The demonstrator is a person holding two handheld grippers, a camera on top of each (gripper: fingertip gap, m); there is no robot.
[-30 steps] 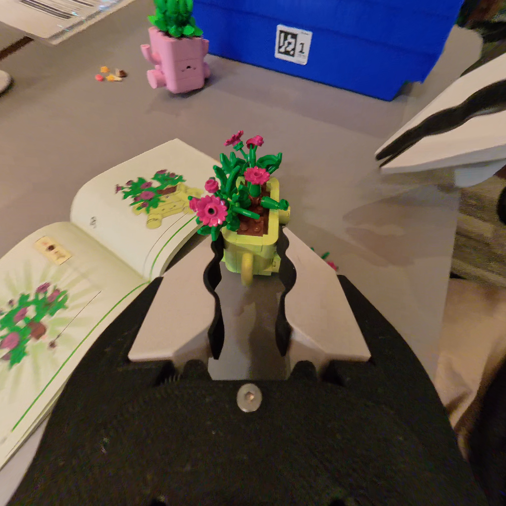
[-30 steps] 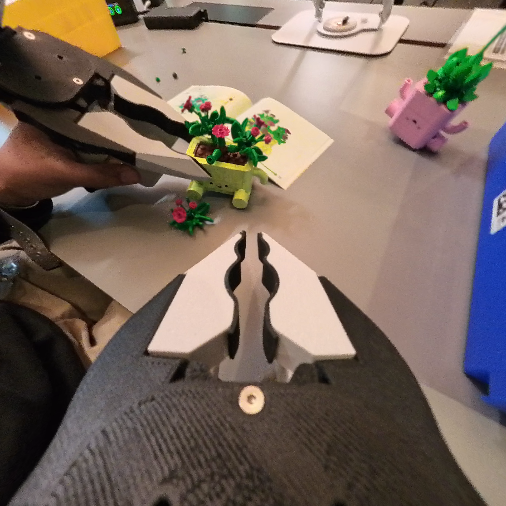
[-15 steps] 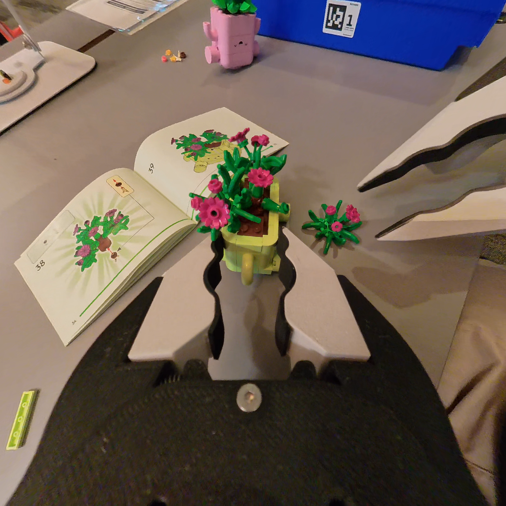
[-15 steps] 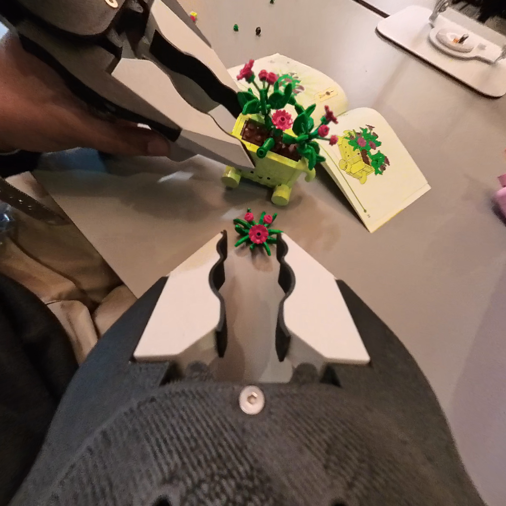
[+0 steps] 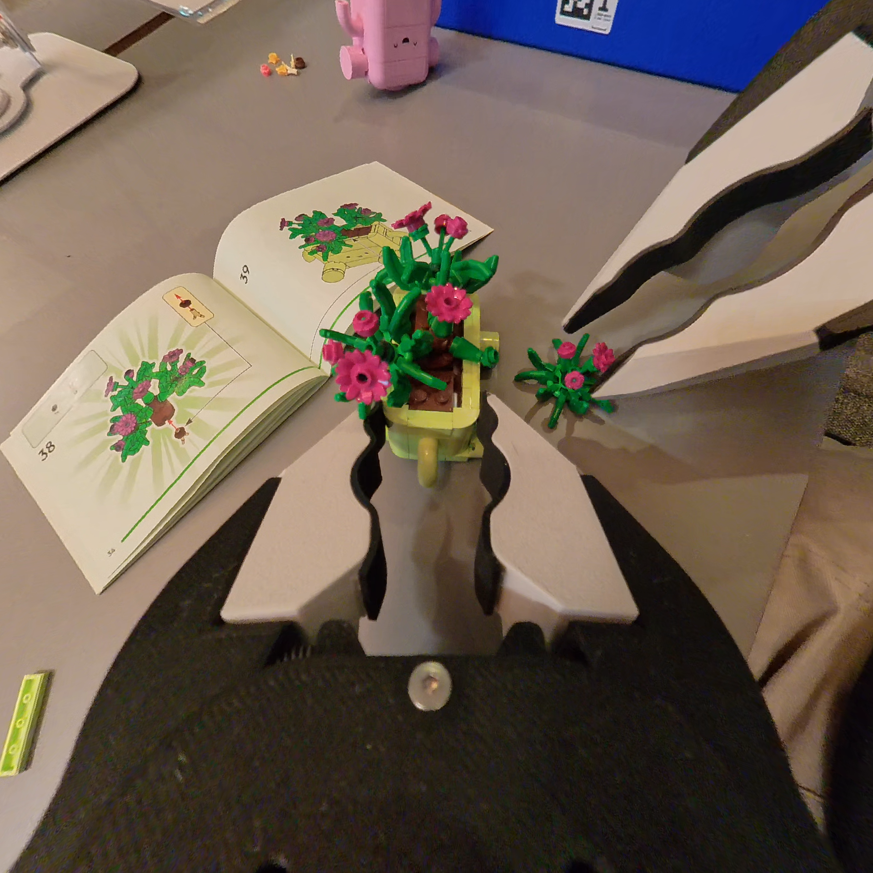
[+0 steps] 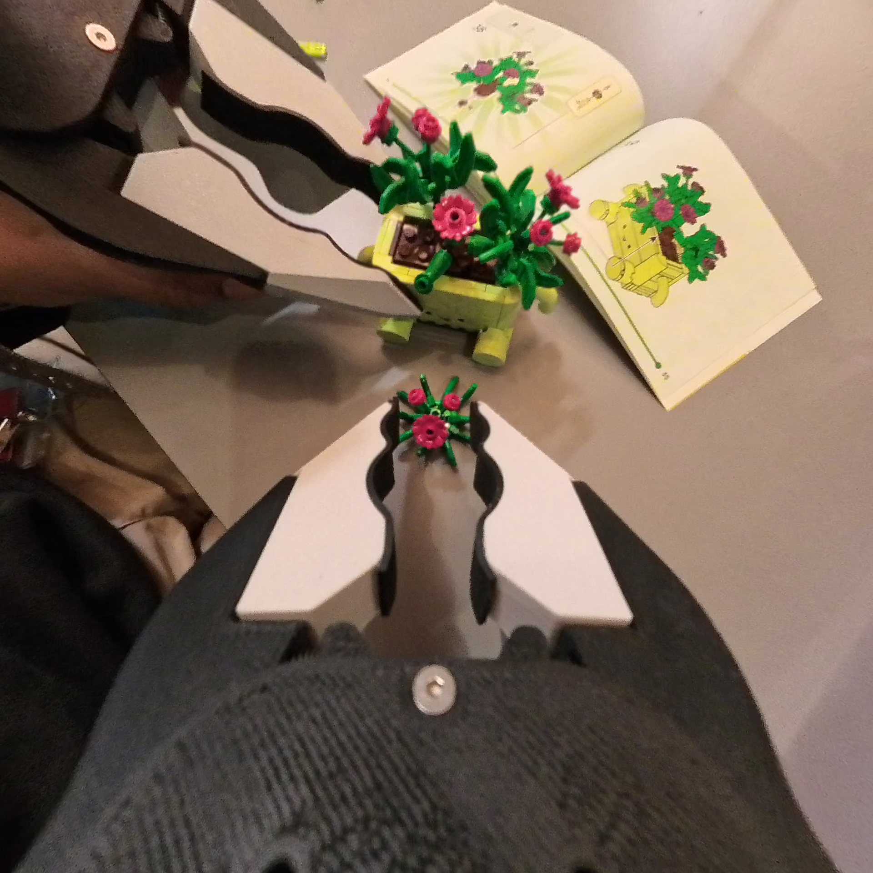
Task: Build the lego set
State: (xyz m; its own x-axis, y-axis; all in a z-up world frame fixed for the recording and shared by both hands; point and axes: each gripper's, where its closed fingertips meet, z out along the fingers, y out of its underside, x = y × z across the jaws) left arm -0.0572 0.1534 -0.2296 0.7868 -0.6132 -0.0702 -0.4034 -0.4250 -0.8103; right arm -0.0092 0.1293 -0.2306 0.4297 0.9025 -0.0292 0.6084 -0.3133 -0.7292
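Note:
A lime-green lego planter with green stems and magenta flowers stands on the grey table. My left gripper is shut on its near end. It also shows in the right wrist view, with the left gripper coming in from the upper left. A small loose flower cluster lies on the table right of the planter. My right gripper is open, its fingertips on either side of the cluster. The right gripper reaches in from the right in the left wrist view.
An open instruction booklet lies left of the planter. A pink lego planter, small loose pieces and a blue bin are at the back. A lime plate lies near left. The table edge is close on the right. The lime plate is about 20 cm from my left fingertips and 25 cm from my right.
My right gripper has opened and moved down to the loose flower cluster, which now sits between its fingertips. My left gripper keeps its hold on the planter.

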